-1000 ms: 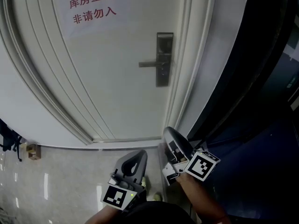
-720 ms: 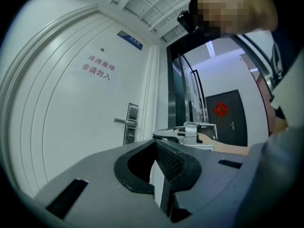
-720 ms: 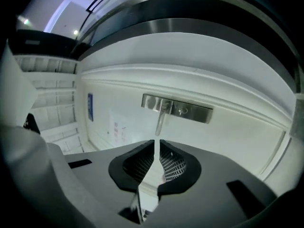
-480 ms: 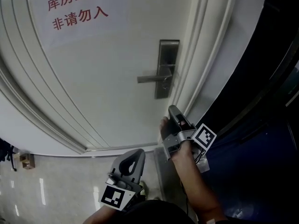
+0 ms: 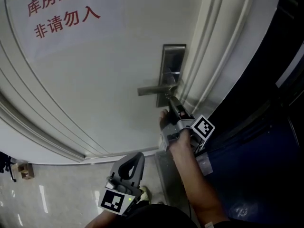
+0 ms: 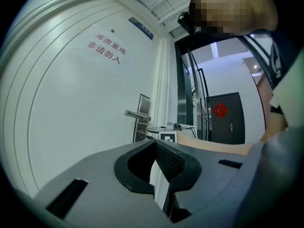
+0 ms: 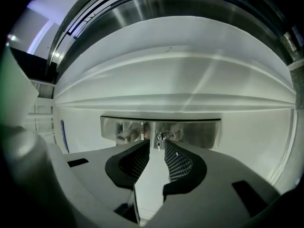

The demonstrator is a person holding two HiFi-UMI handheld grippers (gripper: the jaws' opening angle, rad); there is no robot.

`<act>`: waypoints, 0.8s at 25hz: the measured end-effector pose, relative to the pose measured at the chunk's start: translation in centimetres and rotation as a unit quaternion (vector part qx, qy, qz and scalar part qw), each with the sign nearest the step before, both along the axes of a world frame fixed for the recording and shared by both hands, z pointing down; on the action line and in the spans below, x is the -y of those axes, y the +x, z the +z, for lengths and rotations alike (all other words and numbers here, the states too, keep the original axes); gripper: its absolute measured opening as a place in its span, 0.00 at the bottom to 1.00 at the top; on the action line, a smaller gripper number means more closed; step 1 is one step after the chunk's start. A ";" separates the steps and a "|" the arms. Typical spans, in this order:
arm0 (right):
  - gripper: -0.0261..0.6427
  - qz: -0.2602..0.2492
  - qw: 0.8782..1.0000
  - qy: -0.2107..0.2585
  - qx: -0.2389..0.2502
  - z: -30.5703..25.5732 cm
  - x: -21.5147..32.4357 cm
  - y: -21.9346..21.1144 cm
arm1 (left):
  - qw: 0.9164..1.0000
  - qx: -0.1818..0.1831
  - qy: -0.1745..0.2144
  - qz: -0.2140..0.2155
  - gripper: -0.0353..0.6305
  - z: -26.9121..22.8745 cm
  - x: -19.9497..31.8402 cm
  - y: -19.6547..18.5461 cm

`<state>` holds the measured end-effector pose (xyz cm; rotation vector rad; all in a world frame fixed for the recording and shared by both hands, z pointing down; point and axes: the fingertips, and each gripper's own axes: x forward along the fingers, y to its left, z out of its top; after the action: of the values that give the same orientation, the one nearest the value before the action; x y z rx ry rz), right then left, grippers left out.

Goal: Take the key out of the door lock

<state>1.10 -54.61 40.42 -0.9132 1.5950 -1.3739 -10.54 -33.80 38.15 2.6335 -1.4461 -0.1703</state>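
Note:
A steel lock plate (image 5: 173, 65) with a lever handle (image 5: 151, 90) sits on the white door (image 5: 95, 80). In the right gripper view a small key (image 7: 160, 137) with a ring sticks out of the plate (image 7: 194, 132), beside the handle (image 7: 124, 134). My right gripper (image 7: 156, 147) is open, its tips just short of the key and on either side of it, not touching it. From the head view, the right gripper (image 5: 171, 100) points up at the plate's lower end. My left gripper (image 5: 137, 157) hangs low, shut and empty, with its tips (image 6: 156, 143) together.
The door frame (image 5: 213, 56) runs along the right of the lock, with a dark glass panel (image 5: 270, 127) beyond it. Red Chinese lettering (image 5: 61, 14) is on the door's upper left. Pale tiled floor (image 5: 52, 194) lies below, with a small object (image 5: 22, 170) at the far left.
My right gripper has risen from near the floor to the lock plate, with its tips now at the key. The door fills more of the head view. The left gripper has stayed low.

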 end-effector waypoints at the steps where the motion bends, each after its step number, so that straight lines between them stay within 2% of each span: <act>1: 0.16 0.001 1.000 0.000 -0.002 0.0 0.4 -0.1 | 1.000 0.000 -0.001 0.001 0.06 0.1 0.3 -0.1; 11: 0.16 0.000 1.000 -0.011 -0.009 0.8 3.0 -1.0 | 1.000 -0.002 -0.005 0.008 0.06 0.5 1.9 -0.5; 14: 0.09 0.005 1.000 -0.005 -0.016 0.3 3.0 -0.9 | 1.000 -0.003 -0.007 0.008 0.06 0.7 2.1 -0.6; 20: 0.08 0.008 1.000 -0.006 -0.017 0.3 2.9 -0.9 | 1.000 -0.004 -0.008 0.009 0.06 0.7 2.3 -0.5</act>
<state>0.19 -57.55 40.72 -0.9598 1.6024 -1.3655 -11.01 -36.11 38.85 2.6289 -1.4164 -0.1655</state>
